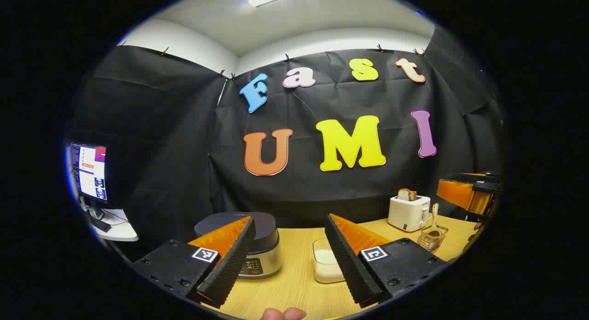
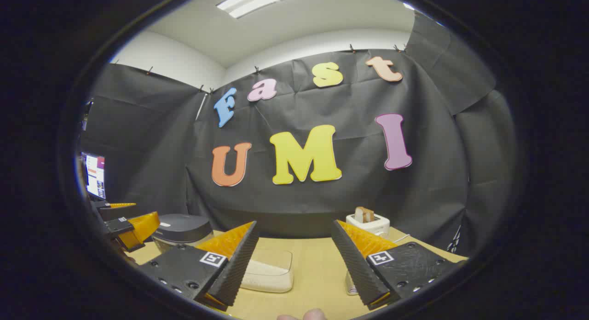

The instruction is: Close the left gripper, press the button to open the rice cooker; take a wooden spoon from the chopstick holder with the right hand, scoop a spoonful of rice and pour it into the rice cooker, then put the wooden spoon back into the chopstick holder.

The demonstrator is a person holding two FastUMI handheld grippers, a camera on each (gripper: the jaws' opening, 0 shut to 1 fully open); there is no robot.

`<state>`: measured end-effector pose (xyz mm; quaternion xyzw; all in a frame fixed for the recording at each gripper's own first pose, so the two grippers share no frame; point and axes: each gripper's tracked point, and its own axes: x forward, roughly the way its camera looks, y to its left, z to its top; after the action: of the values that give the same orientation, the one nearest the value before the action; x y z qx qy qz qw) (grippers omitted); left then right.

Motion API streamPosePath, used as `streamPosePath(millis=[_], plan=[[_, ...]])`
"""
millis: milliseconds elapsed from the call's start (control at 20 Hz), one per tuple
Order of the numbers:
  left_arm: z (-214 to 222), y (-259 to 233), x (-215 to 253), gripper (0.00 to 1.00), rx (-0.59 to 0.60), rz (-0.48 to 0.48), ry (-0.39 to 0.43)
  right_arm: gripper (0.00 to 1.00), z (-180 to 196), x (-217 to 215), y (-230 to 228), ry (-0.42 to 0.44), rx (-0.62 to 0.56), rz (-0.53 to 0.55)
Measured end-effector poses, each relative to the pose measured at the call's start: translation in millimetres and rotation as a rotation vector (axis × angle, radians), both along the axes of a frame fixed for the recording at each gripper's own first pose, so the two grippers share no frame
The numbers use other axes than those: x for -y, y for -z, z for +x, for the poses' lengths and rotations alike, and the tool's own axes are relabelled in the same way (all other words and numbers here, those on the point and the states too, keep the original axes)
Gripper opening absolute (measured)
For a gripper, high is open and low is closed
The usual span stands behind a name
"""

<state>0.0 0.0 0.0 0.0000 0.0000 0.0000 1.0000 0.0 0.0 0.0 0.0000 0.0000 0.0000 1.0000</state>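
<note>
In the left gripper view the rice cooker stands on the wooden table with its dark lid down, partly behind my left finger. My left gripper is open, above the table's near edge, with nothing between its fingers. A white container of rice sits just right of the cooker. Further right, the wooden spoon stands upright in the wire chopstick holder. My right gripper is open and holds nothing. In its view the rice container lies ahead and the cooker at the left.
A white toaster with a slice of bread stands at the back right of the table. A monitor sits on a side desk at the left. The other gripper hovers at the far right edge, near the holder.
</note>
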Motion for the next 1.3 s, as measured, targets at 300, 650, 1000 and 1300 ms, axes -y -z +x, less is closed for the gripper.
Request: streamPosePath(millis=[300, 650, 1000, 1300], plan=[[-0.7, -4.3, -2.9, 0.96, 0.0, 0.01, -0.003, 0.92, -4.0, 4.4, -6.6, 0.021, 0.05, -0.035], [9.5, -7.8, -13.7, 0.97, -0.023, 0.023, 0.007, 0.92, 0.2, 11.5, -2.5, 0.018, 0.039, -0.018], [29.2, -16.0, -35.9, 0.96, -0.035, 0.056, -0.012, 0.95, 2.7, 20.9, -2.5, 0.022, 0.043, -0.009], [66.8, -30.5, -77.8, 0.99, -0.109, 0.11, -0.034, 0.95, 10.9, 27.7, 10.8, 0.002, 0.017, 0.01]])
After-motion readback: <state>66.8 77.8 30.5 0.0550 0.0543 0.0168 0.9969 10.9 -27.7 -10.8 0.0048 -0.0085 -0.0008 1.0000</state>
